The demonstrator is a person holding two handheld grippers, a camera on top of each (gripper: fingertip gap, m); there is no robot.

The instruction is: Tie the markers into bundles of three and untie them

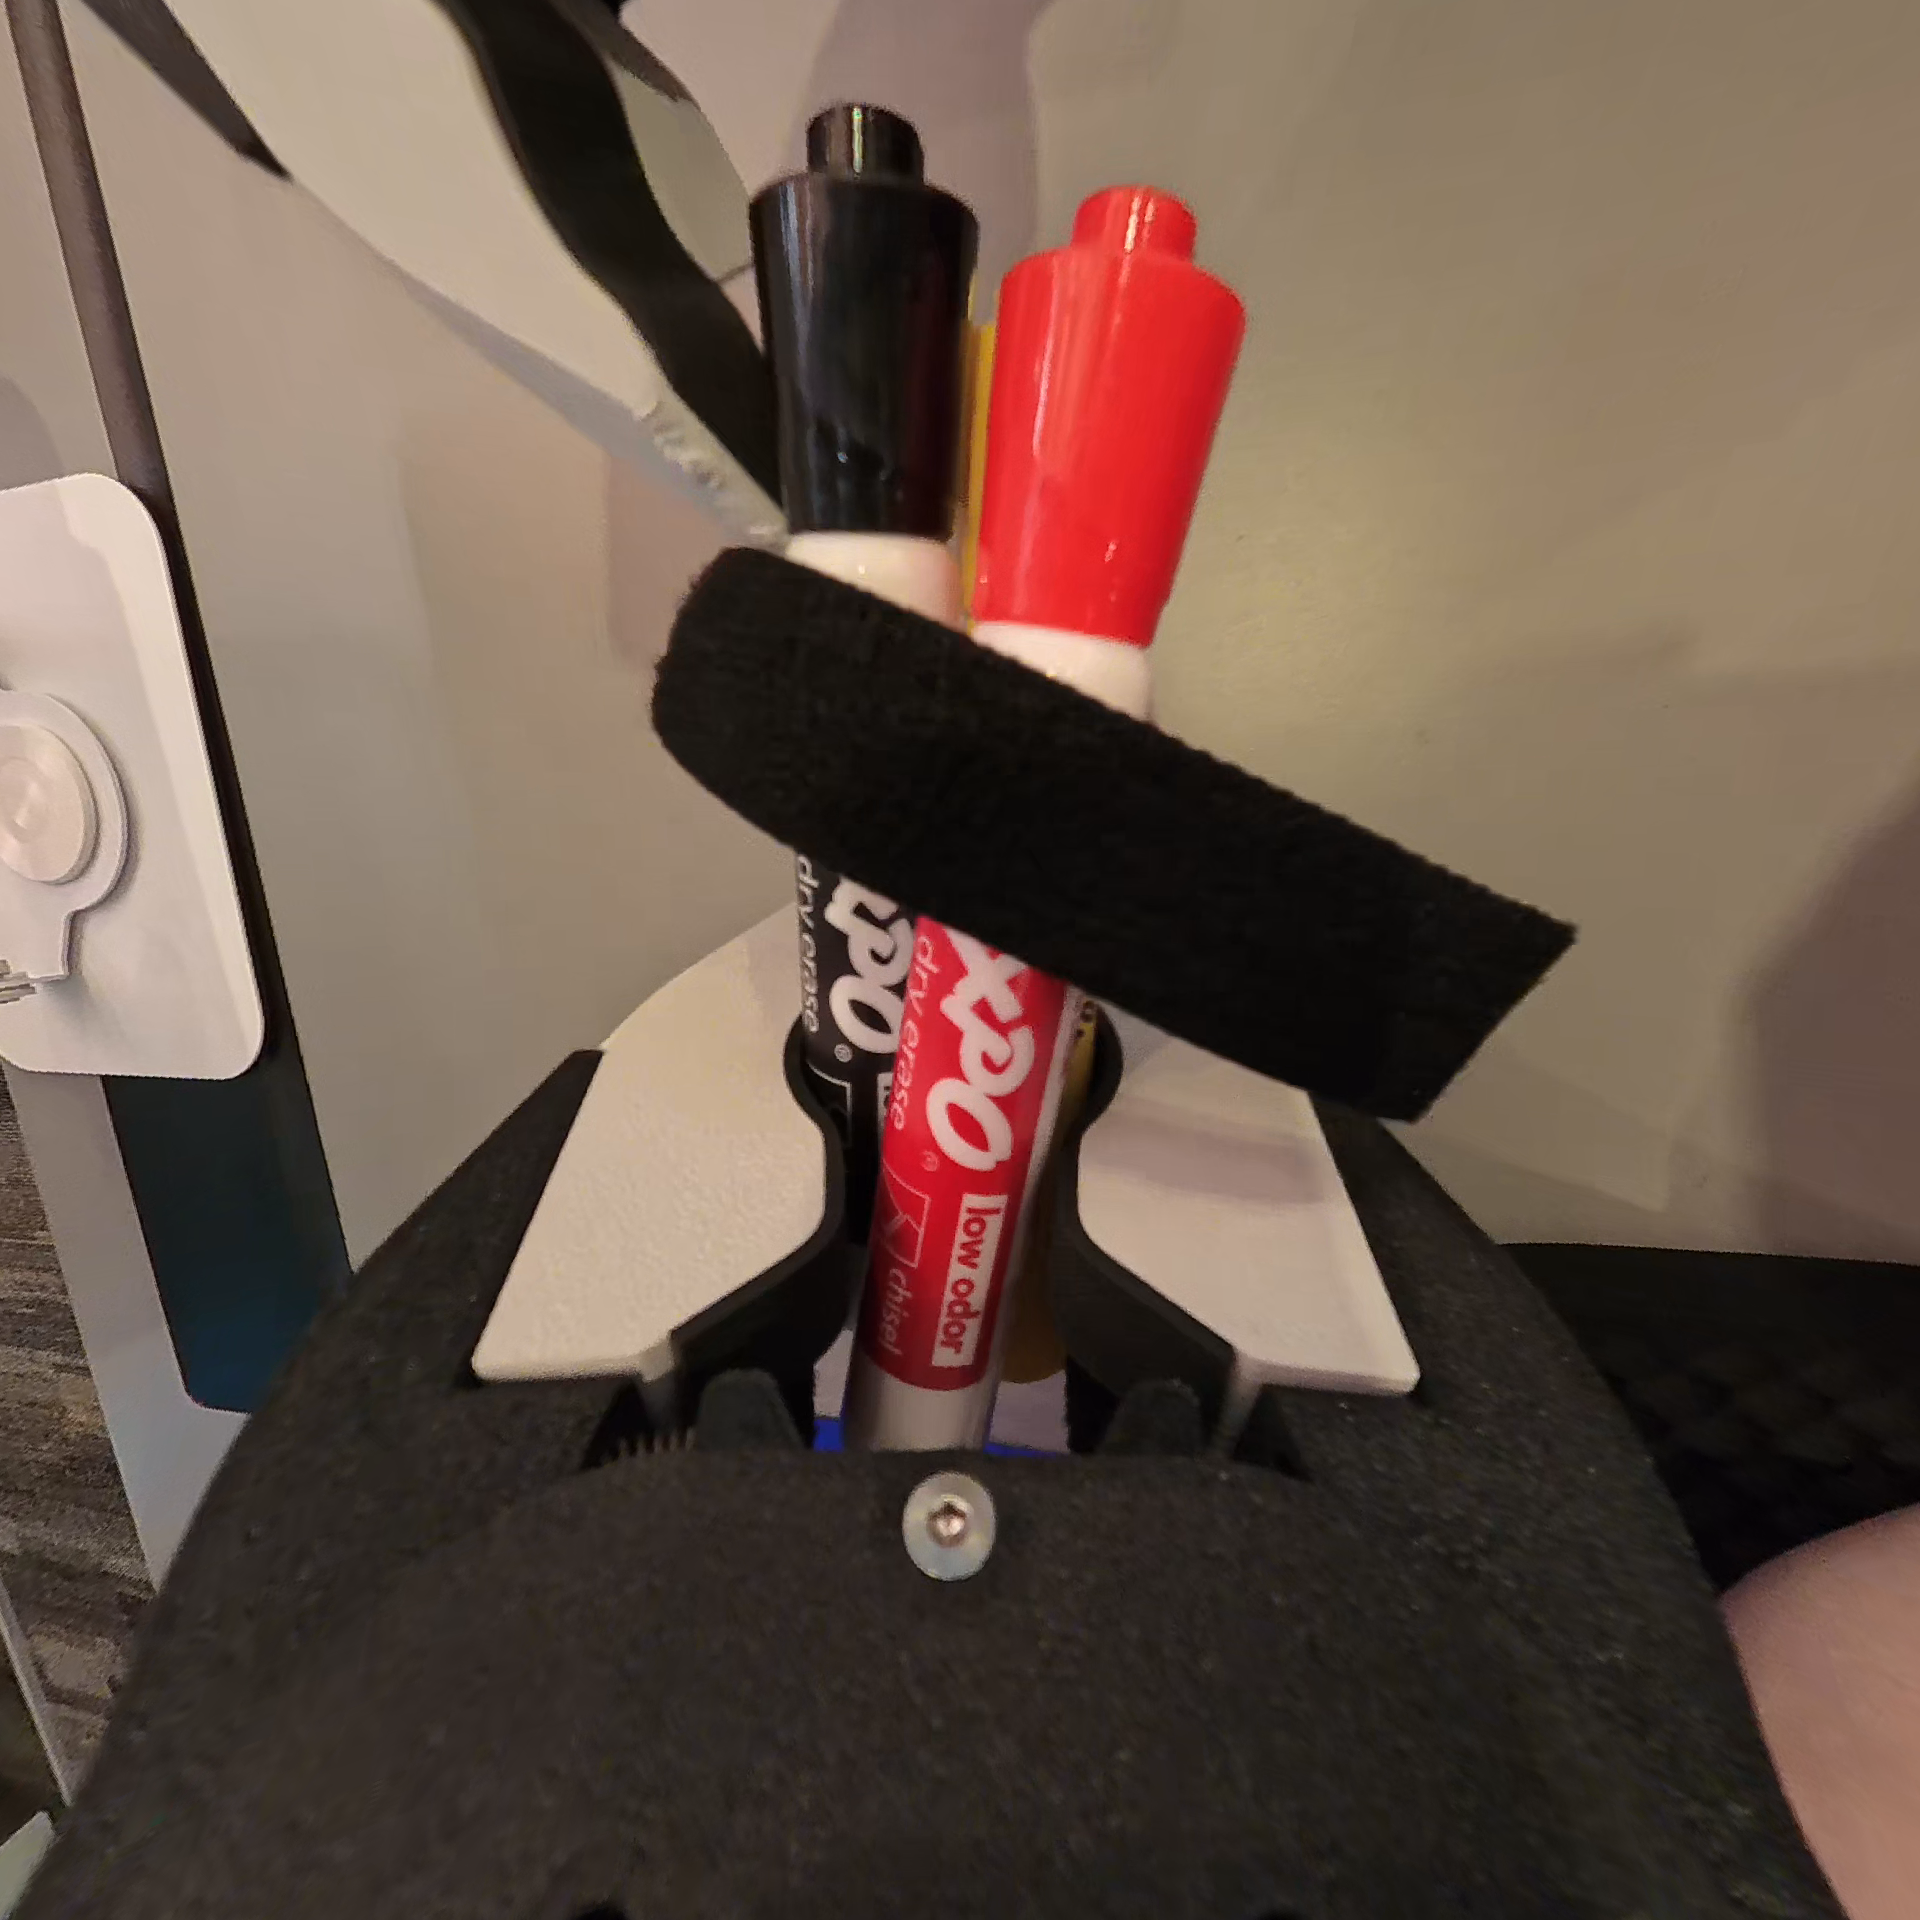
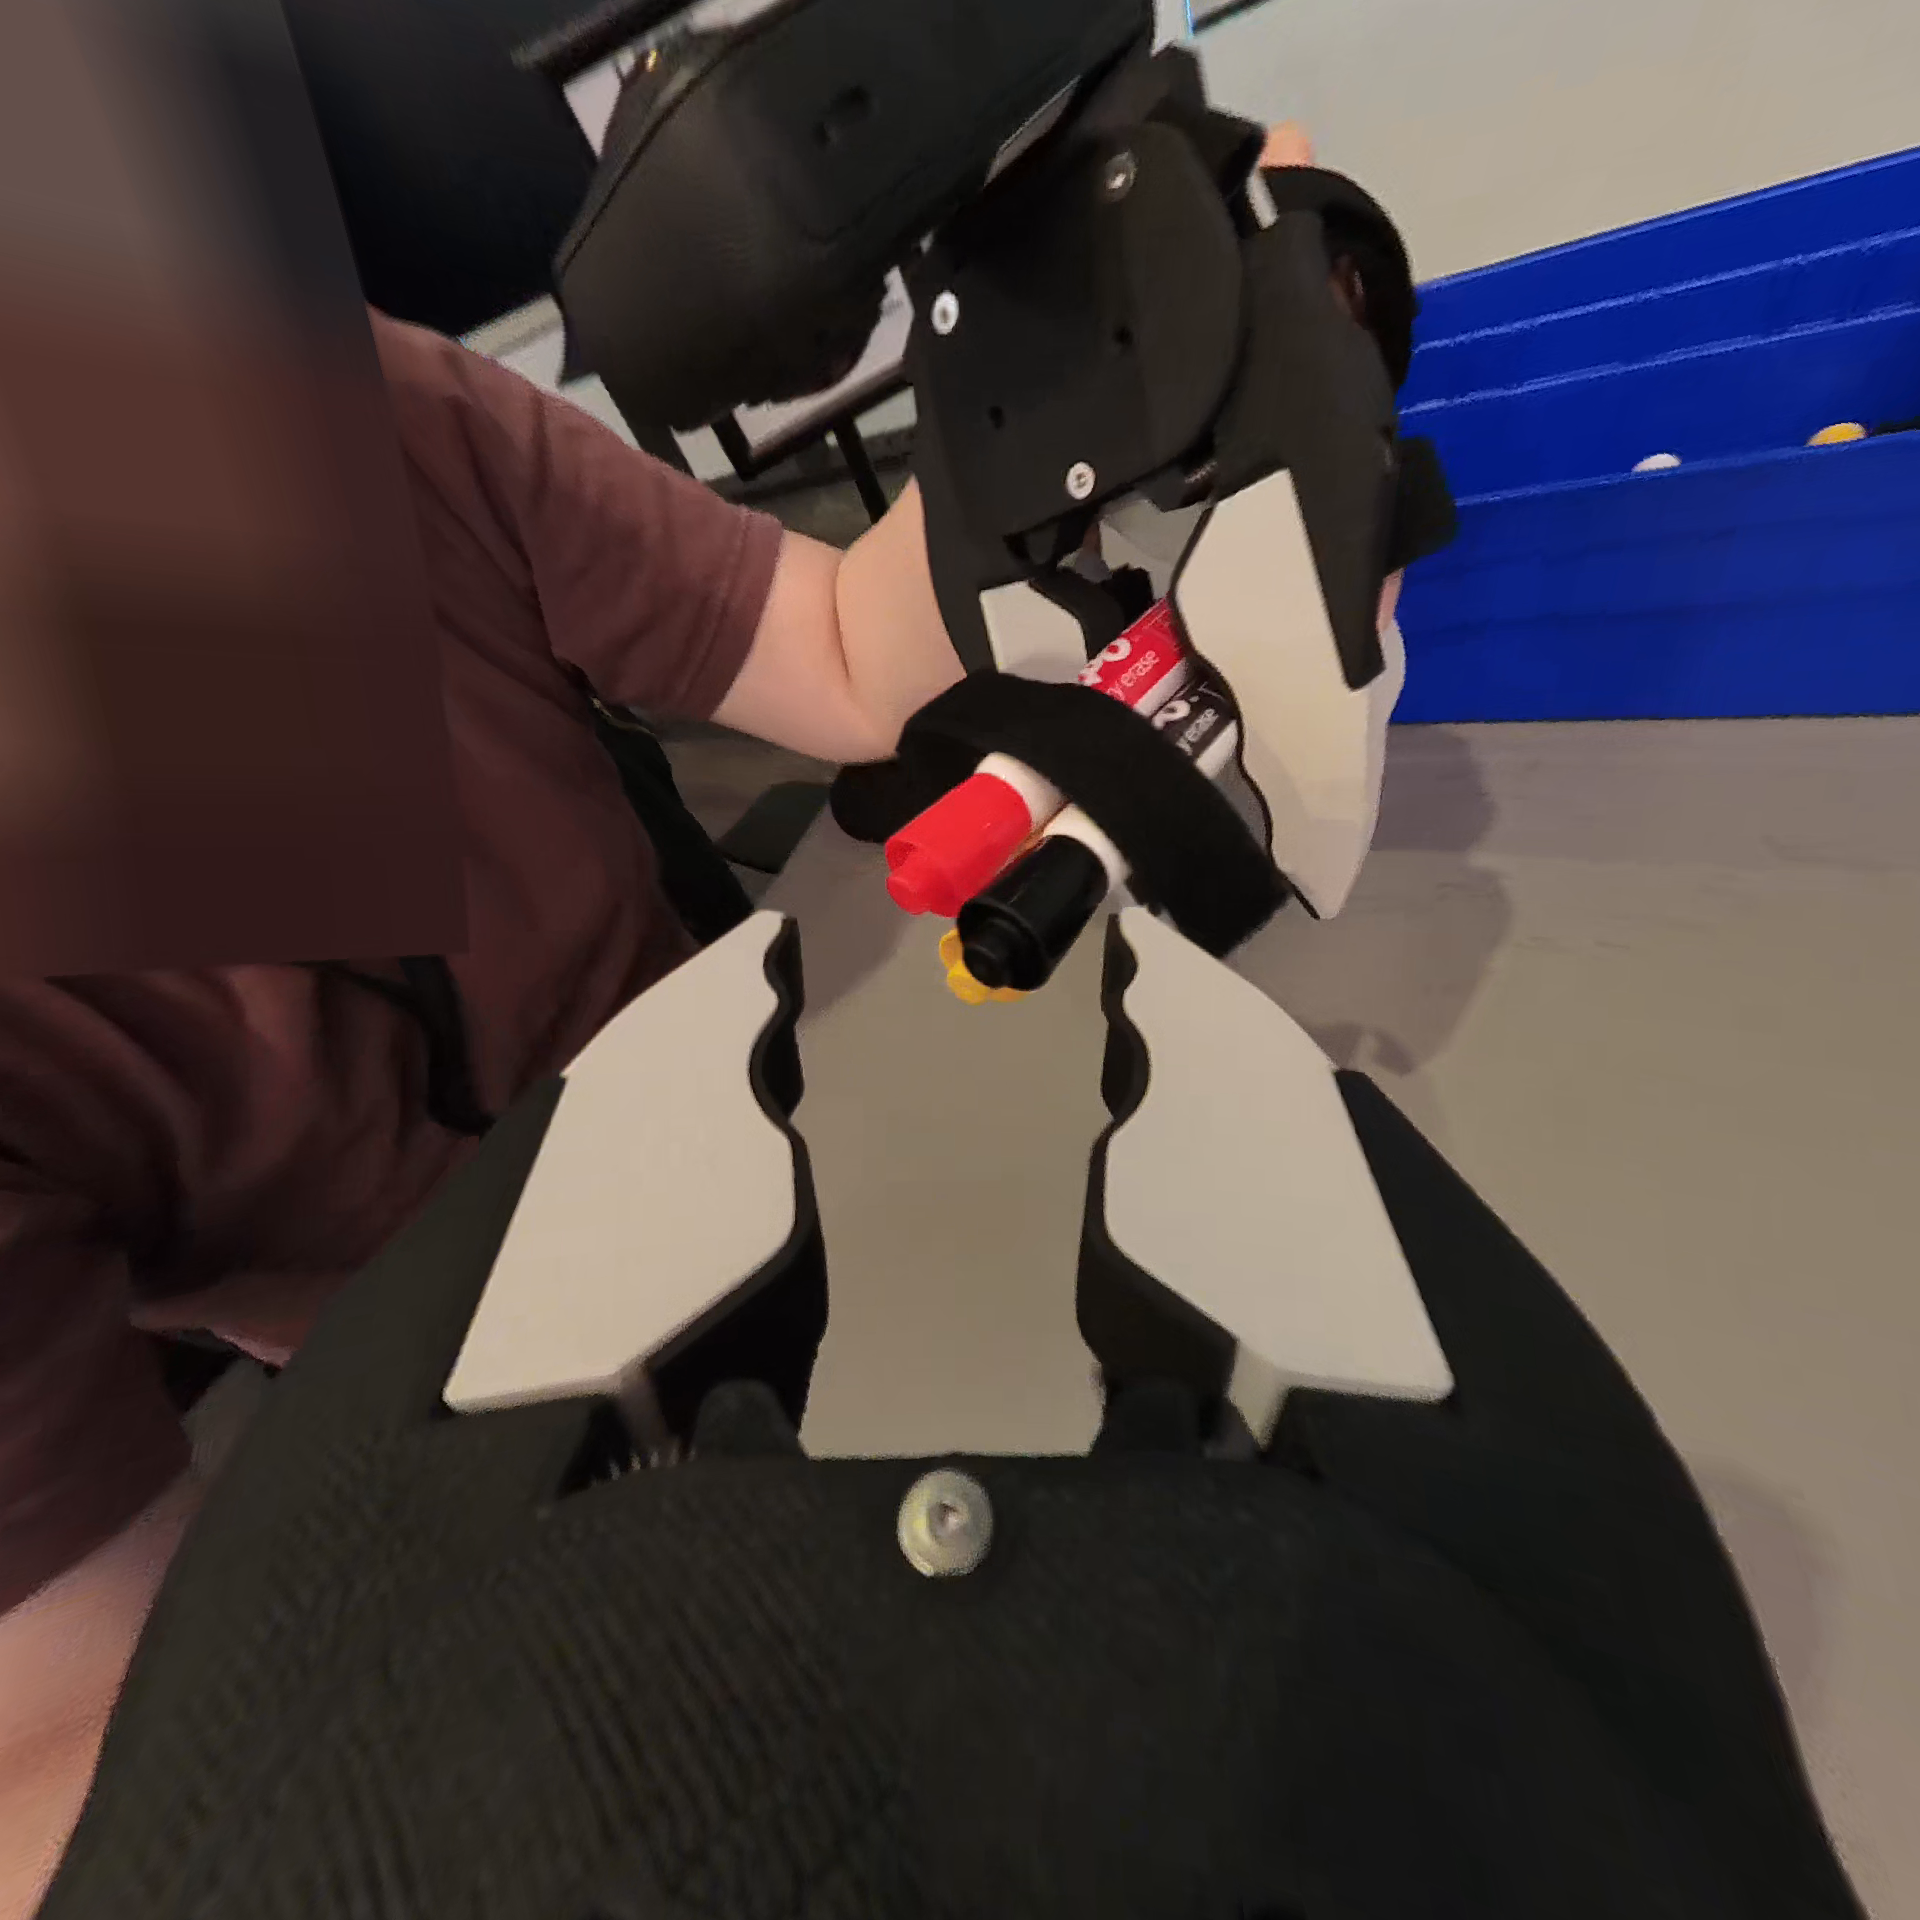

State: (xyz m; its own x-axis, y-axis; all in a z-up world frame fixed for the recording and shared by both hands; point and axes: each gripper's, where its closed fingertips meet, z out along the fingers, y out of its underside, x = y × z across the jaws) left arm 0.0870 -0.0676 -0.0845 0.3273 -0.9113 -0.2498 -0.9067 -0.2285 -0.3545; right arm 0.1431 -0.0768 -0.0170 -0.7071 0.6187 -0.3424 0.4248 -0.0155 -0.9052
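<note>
left gripper (image 1: 951,1122) clamped, right gripper (image 2: 951,997) seemingly agape

From my right wrist view, the left gripper (image 2: 1195,790) sits at twelve o'clock, clamping three capped whiteboard markers (image 2: 997,862) inside a black fabric strap (image 2: 1164,800); a blue plastic bin (image 2: 1662,582) lies at two o'clock, behind.

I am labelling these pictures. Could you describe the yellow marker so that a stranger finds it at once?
Find the left gripper, shut on three markers inside a black strap. The yellow marker sits behind the black marker and the red marker, with only its yellow cap tip showing.
</note>
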